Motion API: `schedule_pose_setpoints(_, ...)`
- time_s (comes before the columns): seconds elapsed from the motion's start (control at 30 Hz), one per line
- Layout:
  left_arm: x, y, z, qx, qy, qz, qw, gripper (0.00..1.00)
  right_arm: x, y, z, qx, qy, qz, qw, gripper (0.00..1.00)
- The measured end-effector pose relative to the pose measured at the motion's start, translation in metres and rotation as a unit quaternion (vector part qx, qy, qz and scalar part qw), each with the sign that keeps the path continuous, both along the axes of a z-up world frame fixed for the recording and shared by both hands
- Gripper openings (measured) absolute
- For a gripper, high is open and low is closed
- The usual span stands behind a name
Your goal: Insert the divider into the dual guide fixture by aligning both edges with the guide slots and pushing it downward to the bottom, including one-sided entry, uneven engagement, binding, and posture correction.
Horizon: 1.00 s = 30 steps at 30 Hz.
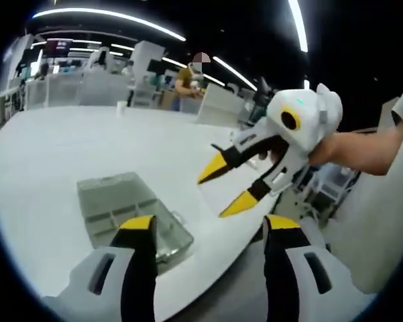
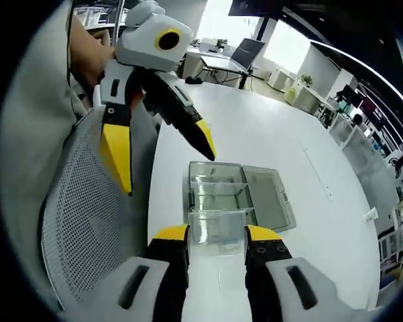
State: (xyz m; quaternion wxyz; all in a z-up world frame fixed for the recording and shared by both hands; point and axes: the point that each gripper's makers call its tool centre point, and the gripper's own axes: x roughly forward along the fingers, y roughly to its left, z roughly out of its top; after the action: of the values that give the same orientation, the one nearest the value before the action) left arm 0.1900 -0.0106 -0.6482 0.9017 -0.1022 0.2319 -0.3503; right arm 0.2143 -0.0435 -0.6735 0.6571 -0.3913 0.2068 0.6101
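1. White and bare apart from the work, the desk (image 1: 67, 168) stretches back toward partitions and other workstations under long ceiling light strips; a person stands far off behind the partitions.
2. On the desk near its edge sits the clear plastic guide fixture (image 2: 238, 194), a shallow transparent box split into compartments by see-through walls; in the left gripper view the same fixture (image 1: 131, 215) lies just past the left tongs.
3. A grey mesh chair back (image 2: 80, 215) stands beside the desk edge, under the left tongs as seen from the right gripper view.
4. I cannot make out the divider as a separate piece; the clear walls blur into each other, so whether it sits in the slots is not readable.
5. The left tongs (image 2: 162, 157) hang in the air above the fixture's near side, jaws spread apart and gripping nothing.
6. The right tongs (image 1: 226, 190), held by a hand (image 1: 335, 147) off the desk edge, are likewise spread apart and empty, tips pointing toward the fixture.
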Motion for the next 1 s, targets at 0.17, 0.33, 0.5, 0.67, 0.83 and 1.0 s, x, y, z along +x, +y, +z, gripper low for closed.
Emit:
schedule_pose_setpoints(0.17, 0.002, 0.000, 0.003, -0.002, 0.000, 0.003, 1.0000, 0.61, -0.005, 0.007, 0.005, 0.012, -0.009, 0.005, 0.9999, 0.27)
schedule_pose_setpoints(0.33, 0.004, -0.001, 0.007, -0.006, -0.001, 0.002, 1.0000, 0.60, -0.009, 0.010, 0.009, 0.017, -0.014, 0.005, 0.9997, 0.27)
schedule_pose_setpoints(0.5, 0.005, -0.005, 0.011, -0.011, 0.000, 0.000, 0.9999, 0.58, -0.012, 0.011, 0.011, 0.018, -0.020, 0.009, 0.9996, 0.27)
schedule_pose_setpoints(0.67, 0.007, -0.006, 0.013, -0.021, 0.010, 0.001, 0.9997, 0.55, -0.015, 0.013, 0.013, 0.017, -0.025, 0.014, 0.9994, 0.27)
schedule_pose_setpoints(0.83, 0.008, -0.005, 0.013, -0.026, 0.019, 0.003, 0.9995, 0.50, -0.019, 0.016, 0.013, 0.015, -0.031, 0.021, 0.9992, 0.27)
schedule_pose_setpoints(1.0, 0.008, -0.006, 0.009, -0.032, 0.033, 0.005, 0.9989, 0.48, -0.021, 0.017, 0.014, 0.013, -0.034, 0.024, 0.9990, 0.27)
